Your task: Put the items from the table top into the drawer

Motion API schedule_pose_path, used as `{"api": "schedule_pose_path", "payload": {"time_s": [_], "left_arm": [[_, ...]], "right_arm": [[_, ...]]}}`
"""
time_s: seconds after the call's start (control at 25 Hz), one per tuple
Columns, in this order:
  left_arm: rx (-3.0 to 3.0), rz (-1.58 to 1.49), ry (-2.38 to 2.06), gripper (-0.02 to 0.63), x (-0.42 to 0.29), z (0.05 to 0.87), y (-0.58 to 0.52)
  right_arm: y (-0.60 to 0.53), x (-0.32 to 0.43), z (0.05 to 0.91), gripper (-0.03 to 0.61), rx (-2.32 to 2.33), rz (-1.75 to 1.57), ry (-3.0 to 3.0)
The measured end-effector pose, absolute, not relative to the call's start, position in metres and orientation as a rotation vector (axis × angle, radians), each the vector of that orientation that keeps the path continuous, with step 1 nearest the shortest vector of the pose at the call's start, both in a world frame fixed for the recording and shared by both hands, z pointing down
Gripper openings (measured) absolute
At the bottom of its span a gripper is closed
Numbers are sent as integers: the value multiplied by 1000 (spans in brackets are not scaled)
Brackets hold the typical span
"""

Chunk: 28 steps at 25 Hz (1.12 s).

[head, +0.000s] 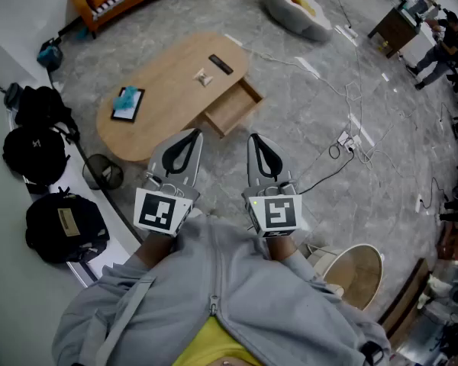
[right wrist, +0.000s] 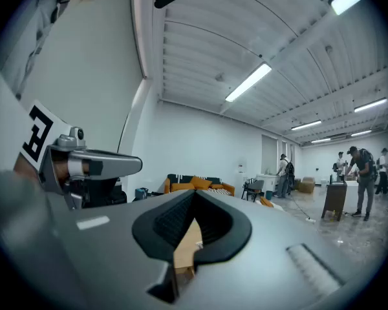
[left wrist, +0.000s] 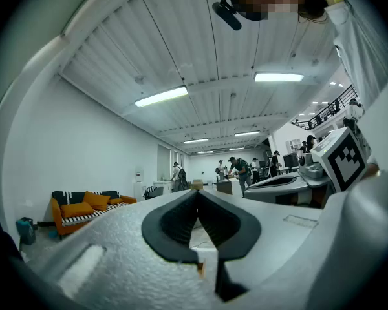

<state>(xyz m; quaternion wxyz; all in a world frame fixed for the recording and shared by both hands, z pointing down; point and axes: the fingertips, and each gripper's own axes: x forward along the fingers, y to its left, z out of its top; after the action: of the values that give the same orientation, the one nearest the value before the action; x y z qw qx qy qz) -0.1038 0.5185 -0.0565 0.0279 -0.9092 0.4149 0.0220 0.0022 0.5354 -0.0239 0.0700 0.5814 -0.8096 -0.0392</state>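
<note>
I am judging the task as not yet started. The pale wooden oval table is standing well ahead of me on the grey stone floor, and its shallow wooden drawer is already pulled open on the side facing me. From the head view I am making out nothing inside it.

Three things are lying on the top, all well apart from one another:
- a flat black square tray with a teal lump on it, near the left end
- a small pale crumpled piece, near the middle
- a slim black bar-shaped item, just beyond that piece

All three are waiting to go into the drawer.

I am holding the left gripper and the right gripper level and close to my body, far short of the table. Both are clenched with nothing between the black pads.

As for writing, I am reading none. The cubes are showing only black-and-white square marker patterns, and the tan label on the black backpack by the wall is too small to read.
</note>
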Motion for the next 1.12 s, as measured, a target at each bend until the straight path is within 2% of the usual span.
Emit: {"api": "schedule_pose_path", "payload": {"time_s": [0.56, 1.12], "left_arm": [[-2803, 53, 1299, 2, -103, -39, 450], [-2871, 7, 1265, 2, -102, -8, 218]], "right_arm": [[464, 3, -16, 0, 1750, -100, -2474], [230, 7, 12, 0, 1761, -58, -2411]]}}
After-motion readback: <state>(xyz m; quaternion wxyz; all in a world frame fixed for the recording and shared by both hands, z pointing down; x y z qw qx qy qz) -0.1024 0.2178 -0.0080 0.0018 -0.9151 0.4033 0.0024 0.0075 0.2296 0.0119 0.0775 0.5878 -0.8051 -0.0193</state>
